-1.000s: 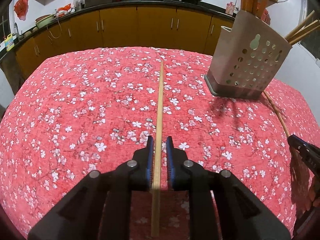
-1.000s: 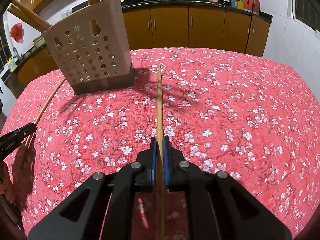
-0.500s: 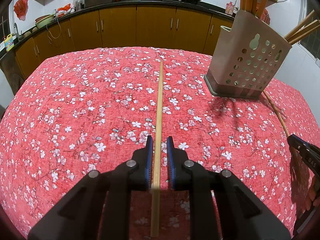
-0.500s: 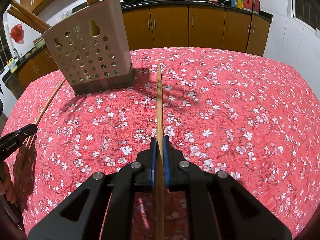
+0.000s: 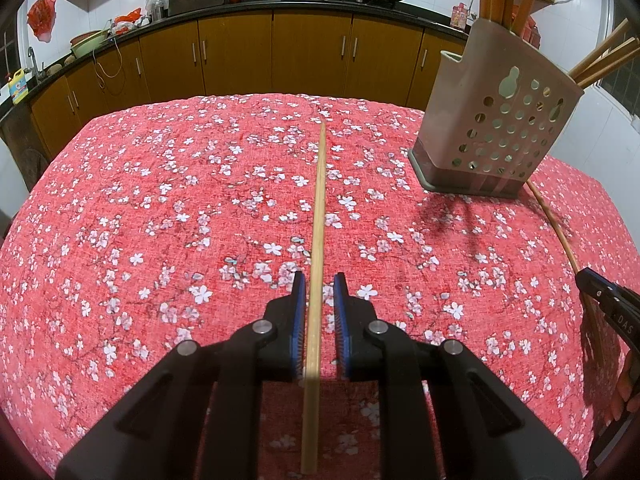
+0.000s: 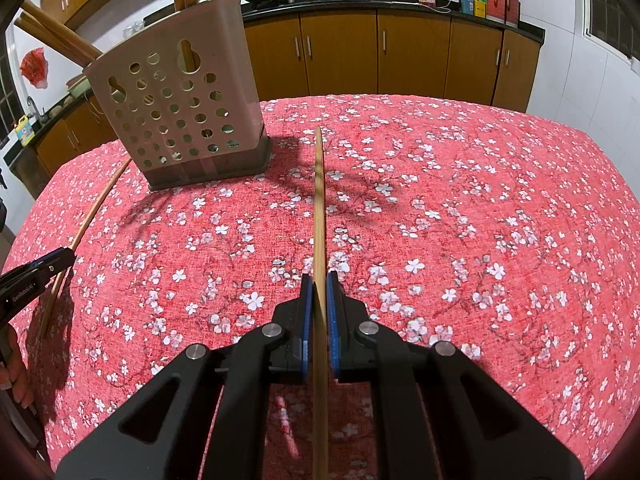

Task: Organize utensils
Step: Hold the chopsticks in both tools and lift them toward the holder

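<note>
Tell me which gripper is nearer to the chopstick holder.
Right, narrowly. The holder stands just ahead-left of the right gripper; from the left gripper it stands farther off to the right.

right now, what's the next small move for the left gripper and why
Probably close the left gripper on the left chopstick: a gap shows on each side of it, while the right gripper is already shut on the right chopstick. Both could then go to the holder.
</note>
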A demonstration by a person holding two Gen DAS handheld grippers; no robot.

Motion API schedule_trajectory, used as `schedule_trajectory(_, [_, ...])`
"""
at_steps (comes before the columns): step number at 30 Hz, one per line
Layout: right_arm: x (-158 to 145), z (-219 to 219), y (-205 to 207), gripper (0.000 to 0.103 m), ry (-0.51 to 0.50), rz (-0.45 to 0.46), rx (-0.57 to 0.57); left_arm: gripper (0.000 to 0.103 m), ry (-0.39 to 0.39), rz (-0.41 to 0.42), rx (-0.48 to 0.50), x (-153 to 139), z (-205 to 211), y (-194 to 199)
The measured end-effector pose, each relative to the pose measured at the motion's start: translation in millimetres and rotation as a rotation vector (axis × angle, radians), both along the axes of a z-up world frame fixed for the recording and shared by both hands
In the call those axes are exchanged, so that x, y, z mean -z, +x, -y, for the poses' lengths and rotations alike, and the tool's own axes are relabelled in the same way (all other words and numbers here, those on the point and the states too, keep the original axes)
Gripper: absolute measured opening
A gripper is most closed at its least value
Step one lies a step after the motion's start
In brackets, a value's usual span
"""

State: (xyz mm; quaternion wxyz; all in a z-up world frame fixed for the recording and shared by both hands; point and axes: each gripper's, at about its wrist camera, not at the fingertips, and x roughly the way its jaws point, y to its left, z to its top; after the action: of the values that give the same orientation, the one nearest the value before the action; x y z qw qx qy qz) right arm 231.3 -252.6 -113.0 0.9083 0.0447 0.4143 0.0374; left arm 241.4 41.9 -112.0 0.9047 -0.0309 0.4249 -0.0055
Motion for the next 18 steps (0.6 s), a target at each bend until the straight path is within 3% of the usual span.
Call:
schedule_trajectory(14, [-0.4,-2.8,-16.5,0.008,-0.009,-0.002,-0.011,0.015,0.039,-0.005,0.022,1.4,7.2,-21.1])
schedule_trajectory(18, [-1.1,-4.9,-17.3,0.008,-0.009,-0.002,-0.010,0.009,0.049,-0.006,0.028,-0.1,8.2,-22.7])
